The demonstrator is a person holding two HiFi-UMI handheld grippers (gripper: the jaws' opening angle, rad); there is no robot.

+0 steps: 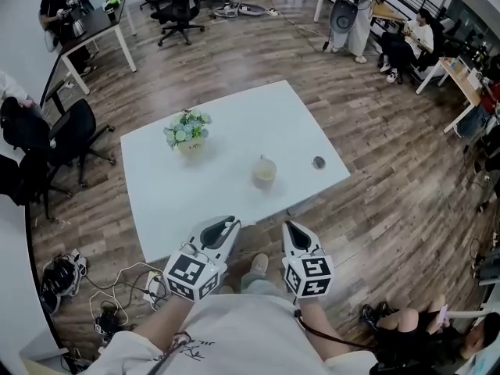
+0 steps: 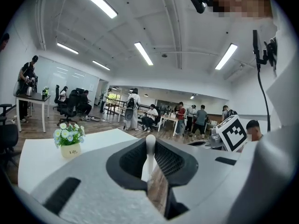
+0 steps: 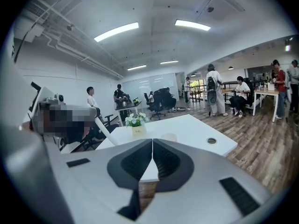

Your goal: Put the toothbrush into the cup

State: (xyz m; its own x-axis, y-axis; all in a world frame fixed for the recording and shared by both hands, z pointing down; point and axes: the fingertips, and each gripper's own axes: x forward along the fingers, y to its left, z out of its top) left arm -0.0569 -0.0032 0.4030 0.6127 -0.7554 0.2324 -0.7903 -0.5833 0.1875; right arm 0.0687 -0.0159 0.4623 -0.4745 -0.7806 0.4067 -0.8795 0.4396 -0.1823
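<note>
1. Tool state. The left gripper is clamped on the toothbrush. Its rounded white end stands up between the jaws and projects just past their tips. The right gripper has its jaws pressed together with nothing between them.

2. Position. Both grippers hang at the near edge of the white table, well apart from the cup. The cup stands upright towards the near right of the tabletop. A flower pot stands beyond it to the left, and a round cable hole lies to its right.

3. Hazard: slip. The jaws appear to bear on a slim, smooth shaft. A quick swing or a turn of the tool could let the toothbrush pivot or slide out. Here it would fall to the floor, not the table.

4. Hazard: missed mouth. The cup does not show in the left gripper view, so aim depends on the head view alone. An off-centre descent could strike the rim.

5. Hazard: tipped cup. Nothing braces the cup, and it looks light. A push on the rim, or a long toothbrush released leaning hard on one side, could topple it. The idle right gripper could steady it.

6. Hazard: side contact. An approach too far left risks brushing the flower pot.
</note>
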